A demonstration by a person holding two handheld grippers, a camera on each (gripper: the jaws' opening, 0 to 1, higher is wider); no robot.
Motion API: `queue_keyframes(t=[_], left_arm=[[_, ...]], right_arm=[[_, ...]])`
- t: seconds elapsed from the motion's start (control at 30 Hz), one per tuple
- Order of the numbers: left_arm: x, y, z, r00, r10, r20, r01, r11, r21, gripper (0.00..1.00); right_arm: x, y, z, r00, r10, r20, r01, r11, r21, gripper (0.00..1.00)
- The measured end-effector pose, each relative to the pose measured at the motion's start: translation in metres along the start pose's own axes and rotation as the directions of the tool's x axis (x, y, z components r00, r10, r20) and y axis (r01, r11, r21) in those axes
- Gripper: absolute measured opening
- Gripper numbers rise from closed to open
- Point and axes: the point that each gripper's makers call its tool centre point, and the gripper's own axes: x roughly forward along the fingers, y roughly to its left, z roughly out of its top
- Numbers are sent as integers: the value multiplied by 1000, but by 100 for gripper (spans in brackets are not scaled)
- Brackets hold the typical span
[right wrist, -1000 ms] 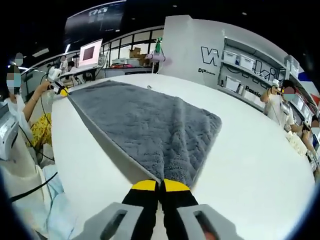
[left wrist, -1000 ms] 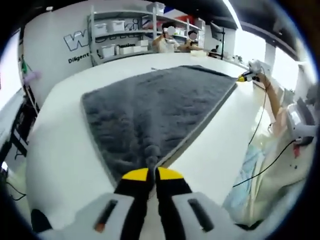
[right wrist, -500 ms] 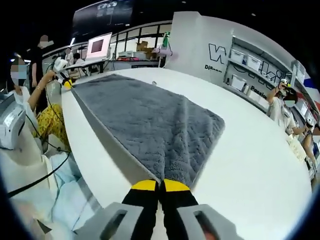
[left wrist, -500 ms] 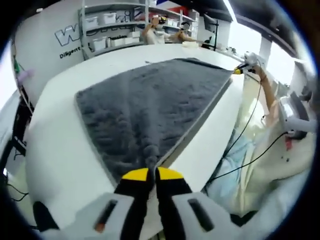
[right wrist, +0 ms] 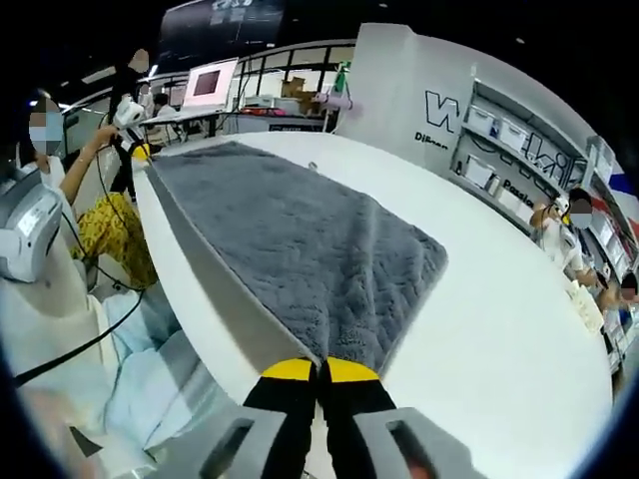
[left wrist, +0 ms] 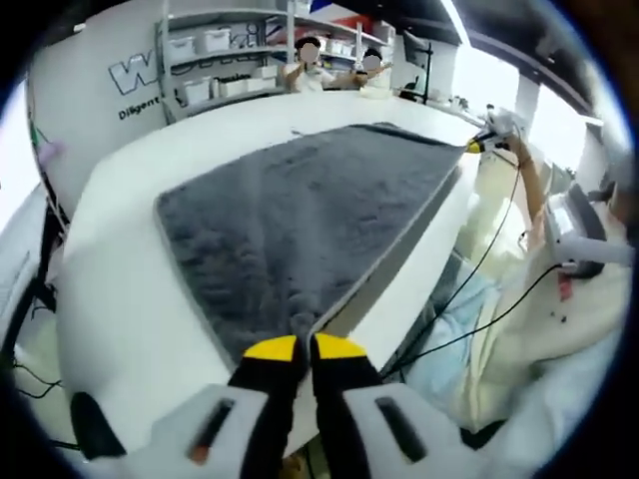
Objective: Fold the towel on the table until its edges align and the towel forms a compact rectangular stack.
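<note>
White table (left wrist: 120, 299) carries the grey towel (left wrist: 300, 210); both grippers' fingers clamp its near corners.

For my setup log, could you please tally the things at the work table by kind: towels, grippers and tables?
Towel: 1, grey, spread on the table
Grippers: 2, left gripper and right gripper, each shut on a towel corner
Table: 1, white
Total: 4

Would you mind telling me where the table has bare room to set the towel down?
The white table is bare from the towel's far long edge towards the shelving, and in the left gripper view beyond its short end. The near edge is crowded: both tongs pinch corners there, with cables beside.
</note>
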Motion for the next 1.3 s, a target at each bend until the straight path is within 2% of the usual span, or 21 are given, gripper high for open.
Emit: queue_keyframes(t=[0.23,0.5,0.63,0.73,0.97,1.3], left_arm=[[-3,10,16,998,5,55,-4,1000,-25,6],[7,41,53,991,59,121,-54,998,-37,6],[20,50,64,990,86,111,-83,996,-28,6],[27,60,72,990,92,103,-89,996,-27,6],[36,84,94,987,92,130,-86,995,-57,6],[60,114,122,985,130,113,-124,990,-60,6]], right_arm=[[3,-13,16,998,43,39,-44,999,21,2],[16,-39,42,999,30,31,-30,1000,3,2],[26,-61,56,999,-14,46,13,1000,23,2],[33,-74,64,998,-18,54,16,999,39,2],[51,-95,74,999,-14,44,11,997,70,2],[75,-133,99,998,-64,7,64,997,51,2]])
